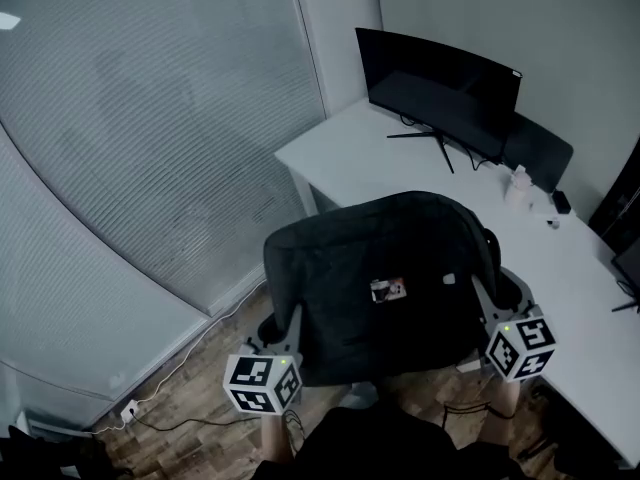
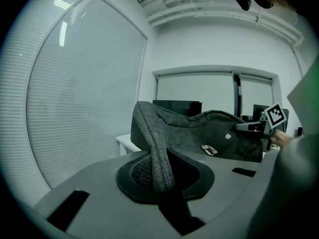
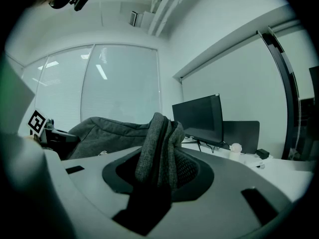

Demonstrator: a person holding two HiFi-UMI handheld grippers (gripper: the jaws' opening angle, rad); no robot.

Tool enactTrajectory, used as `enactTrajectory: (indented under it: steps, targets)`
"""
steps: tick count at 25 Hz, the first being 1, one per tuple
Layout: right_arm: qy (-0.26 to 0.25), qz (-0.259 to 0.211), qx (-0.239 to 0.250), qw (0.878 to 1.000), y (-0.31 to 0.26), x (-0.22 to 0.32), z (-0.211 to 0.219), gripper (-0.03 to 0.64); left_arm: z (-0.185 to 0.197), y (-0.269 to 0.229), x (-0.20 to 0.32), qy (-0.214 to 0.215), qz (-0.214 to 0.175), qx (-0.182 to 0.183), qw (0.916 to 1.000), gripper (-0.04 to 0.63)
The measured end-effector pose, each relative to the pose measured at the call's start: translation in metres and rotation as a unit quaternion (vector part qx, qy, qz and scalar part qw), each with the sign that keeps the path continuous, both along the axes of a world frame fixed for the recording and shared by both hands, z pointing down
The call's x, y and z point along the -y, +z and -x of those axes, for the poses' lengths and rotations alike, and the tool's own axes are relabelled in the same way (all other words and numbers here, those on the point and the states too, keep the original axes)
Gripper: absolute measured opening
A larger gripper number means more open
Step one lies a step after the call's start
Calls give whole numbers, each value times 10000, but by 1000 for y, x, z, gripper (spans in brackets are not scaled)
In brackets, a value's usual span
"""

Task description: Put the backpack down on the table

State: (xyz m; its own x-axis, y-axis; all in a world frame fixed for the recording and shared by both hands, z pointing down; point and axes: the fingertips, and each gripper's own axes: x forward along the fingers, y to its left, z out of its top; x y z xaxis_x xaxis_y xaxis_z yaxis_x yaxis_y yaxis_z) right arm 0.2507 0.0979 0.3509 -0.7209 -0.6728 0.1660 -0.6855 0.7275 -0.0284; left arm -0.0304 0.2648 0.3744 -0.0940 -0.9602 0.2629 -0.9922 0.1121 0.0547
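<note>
A dark grey backpack [image 1: 380, 263] with a small tag on its face hangs flat between my two grippers, over the near edge of the white table [image 1: 350, 158]. My left gripper [image 1: 286, 324] is shut on the pack's left edge; in the left gripper view a fold of grey fabric [image 2: 158, 161] is pinched between the jaws. My right gripper [image 1: 489, 300] is shut on the right edge, with a thick bunch of fabric [image 3: 159, 151] between its jaws. Whether the pack rests on the table is not visible.
A curved black monitor [image 1: 440, 88] stands at the back of the table, with a dark chair back [image 1: 540, 148] behind it. A small white bottle [image 1: 517, 183] and a black item [image 1: 561, 202] sit to the right. Window blinds [image 1: 150, 138] fill the left; a cable lies on the wooden floor [image 1: 190, 388].
</note>
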Motion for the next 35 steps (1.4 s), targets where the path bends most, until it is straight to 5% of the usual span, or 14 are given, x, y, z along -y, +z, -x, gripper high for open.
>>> enactTrajectory:
  steps: [16,35]
  targets:
    - [252,54,-85,9996,4,79,92,135,100,11,95,244,44,-153,9996,54]
    - [715,81,-64,9974,8,129,114,135,136,17,172,715,36,-201,9972,54]
